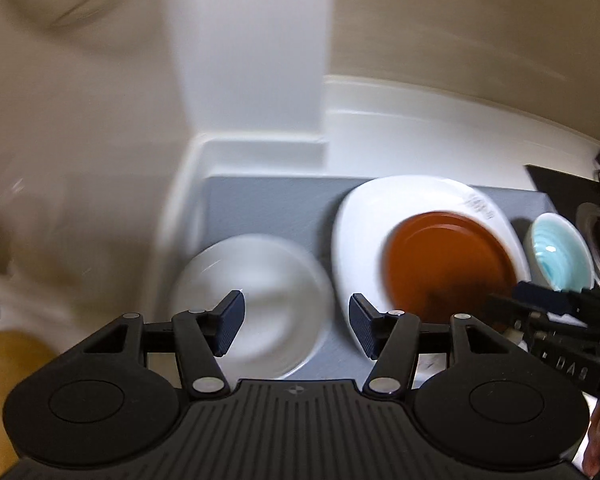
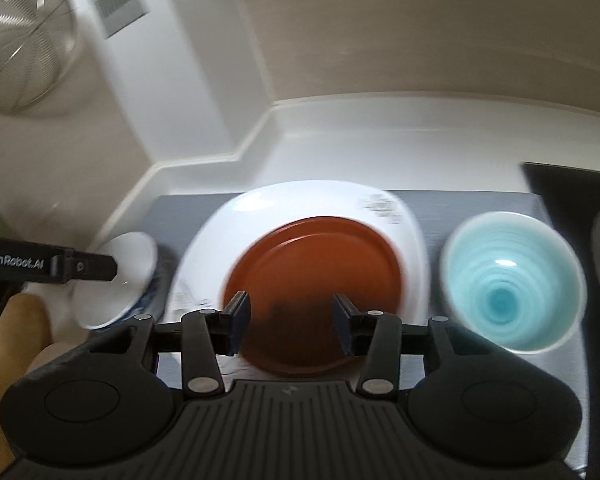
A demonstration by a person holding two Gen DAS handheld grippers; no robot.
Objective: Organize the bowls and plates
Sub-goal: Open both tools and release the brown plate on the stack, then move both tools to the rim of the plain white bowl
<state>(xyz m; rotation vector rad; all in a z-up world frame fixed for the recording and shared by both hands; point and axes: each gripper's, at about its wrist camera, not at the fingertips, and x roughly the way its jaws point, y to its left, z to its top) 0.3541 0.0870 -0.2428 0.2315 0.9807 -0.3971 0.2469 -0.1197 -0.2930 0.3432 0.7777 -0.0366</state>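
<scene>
A brown plate point(image 2: 314, 280) lies on a larger white plate point(image 2: 292, 204) on a grey mat point(image 2: 428, 204). A light blue bowl point(image 2: 512, 280) stands to their right, and a white bowl point(image 2: 120, 276) with a blue pattern outside to their left. My right gripper point(image 2: 292, 320) is open above the brown plate's near edge. My left gripper point(image 1: 296, 324) is open above the white bowl point(image 1: 256, 300), near its right rim. The left wrist view also shows the brown plate point(image 1: 444, 264), white plate point(image 1: 364, 216) and blue bowl point(image 1: 560, 256). Both views are motion-blurred.
The white counter point(image 2: 380, 136) meets a beige wall behind. A metal mesh strainer point(image 2: 24, 40) hangs at upper left. A black stovetop point(image 2: 572, 184) lies to the right of the mat, and a white pillar point(image 1: 252, 60) stands behind it.
</scene>
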